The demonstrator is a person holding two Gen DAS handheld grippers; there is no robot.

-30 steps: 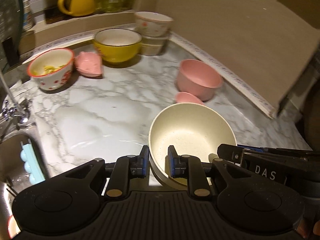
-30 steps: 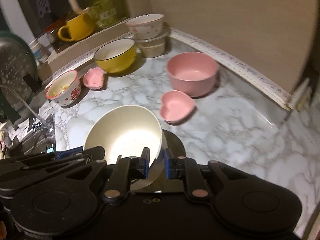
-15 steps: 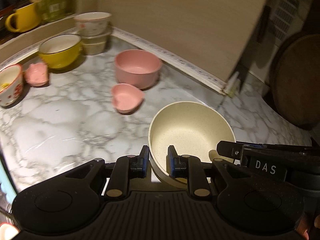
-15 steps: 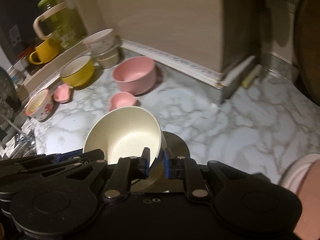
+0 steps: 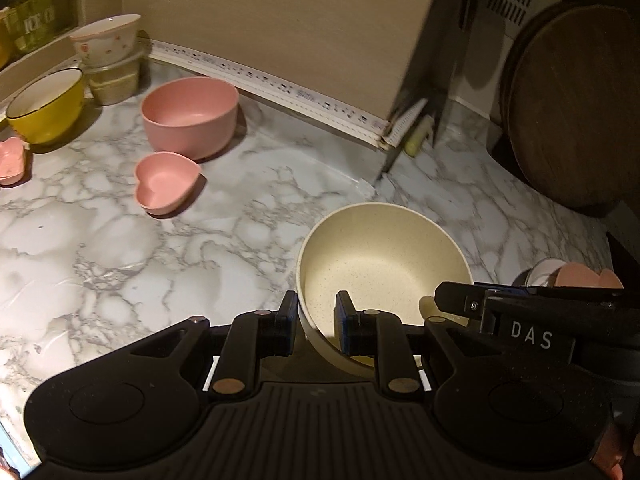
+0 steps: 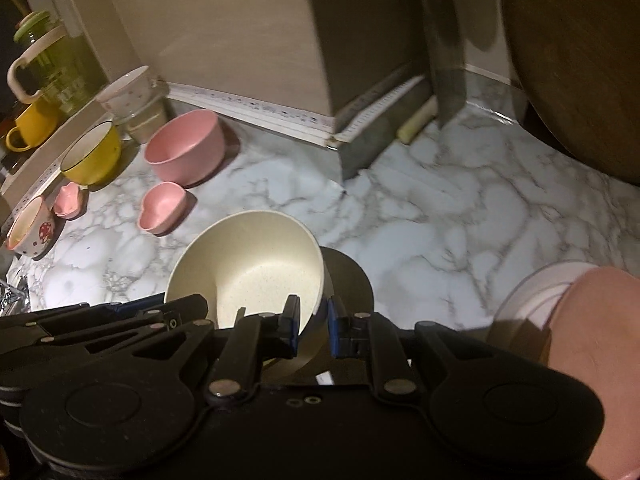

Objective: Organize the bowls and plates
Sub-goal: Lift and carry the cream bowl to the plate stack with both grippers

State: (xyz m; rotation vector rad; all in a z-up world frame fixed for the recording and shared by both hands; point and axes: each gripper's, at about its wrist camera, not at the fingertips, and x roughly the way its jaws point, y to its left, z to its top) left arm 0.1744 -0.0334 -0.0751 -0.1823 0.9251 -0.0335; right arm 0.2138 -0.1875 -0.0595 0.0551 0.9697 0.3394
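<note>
Cream and faintly speckled, the cream bowl [image 5: 384,256] hangs above the marble counter [image 5: 200,248], carried by 2 grippers at once. The left gripper [image 5: 316,320] pinches the bowl's near-left rim, 1 pad outside the wall and 1 inside. The right gripper [image 6: 312,324] clamps the bowl [image 6: 248,256] at its right rim in the same way, its jaws nearly together with the thin wall between them. In the left wrist view the right gripper's black body, lettered "DAS", reaches in from the right edge to the bowl's side. The bowl tilts a little and casts a round shadow on the marble beneath it.

Further back on the counter stand a large pink bowl [image 5: 190,116] and, just in front of it, a pink heart-shaped dish [image 5: 166,182]. To their left sit a yellow bowl [image 5: 46,110], a second small pink dish [image 6: 69,200] and a red-rimmed spotted bowl [image 6: 32,232]. A white patterned bowl [image 5: 106,40] rests stacked on a beige container [image 5: 114,84] in the corner by the wall. On the ledge behind are a yellow mug [image 6: 32,126] and a green pitcher [image 6: 52,60]. A dark round wooden board [image 5: 572,104] leans at the right. Pale pink dishes [image 6: 536,300] show at the lower right, blurred.
</note>
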